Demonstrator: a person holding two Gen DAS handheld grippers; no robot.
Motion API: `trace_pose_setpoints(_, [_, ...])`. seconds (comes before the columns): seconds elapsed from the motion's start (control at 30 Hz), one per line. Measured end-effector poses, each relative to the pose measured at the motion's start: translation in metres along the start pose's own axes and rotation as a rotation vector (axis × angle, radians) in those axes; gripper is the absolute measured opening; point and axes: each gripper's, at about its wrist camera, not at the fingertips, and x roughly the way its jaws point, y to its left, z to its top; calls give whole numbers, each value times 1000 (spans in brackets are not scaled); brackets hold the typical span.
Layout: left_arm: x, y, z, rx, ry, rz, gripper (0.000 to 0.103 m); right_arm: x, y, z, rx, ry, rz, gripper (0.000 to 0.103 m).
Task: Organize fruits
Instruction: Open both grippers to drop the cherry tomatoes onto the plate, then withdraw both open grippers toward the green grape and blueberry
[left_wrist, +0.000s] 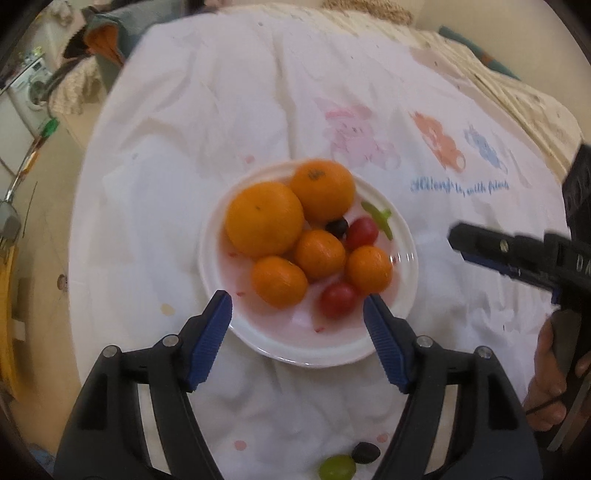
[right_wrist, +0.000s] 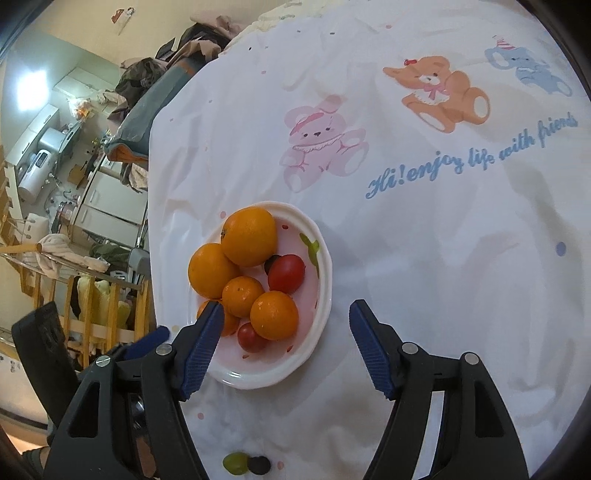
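A white plate (left_wrist: 400, 236) sits near the middle of a table covered by a white cloth (left_wrist: 221, 92) printed with cartoon bears. On the plate are five oranges: two large ones (left_wrist: 264, 218) at the far side and three small ones (left_wrist: 319, 254) nearer the cameras, all packed touching. Among them lie two red cherry tomatoes (left_wrist: 338, 300) and one dark grape (left_wrist: 337, 226), half hidden beside the far tomato.

Two more grapes lie loose on the cloth at the near edge, off the plate: a green grape (left_wrist: 337, 467) and a dark grape (left_wrist: 365, 452), touching each other.

The oranges look firm and fairly heavy, with a slightly slick rind; a grip across the widest part should hold. The tomatoes and grapes are probably light, smooth and easily squashed or rolled, so they want a gentle pinch across the middle.

The left gripper (left_wrist: 297, 314) hovers over the near rim of the plate, its jaws spread wide with nothing held. The right gripper (right_wrist: 286, 321) hangs beside the plate's right side, jaws equally wide and empty. A hand (left_wrist: 548, 384) holding its handle shows at the left camera's right edge. Cluttered furniture lies beyond the table.
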Motion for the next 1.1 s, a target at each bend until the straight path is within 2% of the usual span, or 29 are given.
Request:
trace_pose_setpoints(0.37, [-41,16,-13,-31,-80,9,71,-35,13,-32,-31,-39,-16,73])
trace_pose_setpoints(0.6, [-59,23,-38,-56,-71,-16,71,-52,7,-58,18,-44,-7,73])
trace_pose_setpoints(0.77, [-65,18,-61,-20,-49,-31,71,-59,1,-78,63,-30,-15,73])
trace_pose_setpoints(0.87, [-63,10,-77,36,-24,-34,71,-61,-3,-88,91,-22,-30,73])
trace_pose_setpoints(1.0, [-55,-1,-96,111,32,-27,71,-59,-8,-97,114,3,-72,73])
trace_pose_setpoints(1.1, [-42,-12,-108,170,112,-49,71,-59,-9,-98,124,4,-79,73])
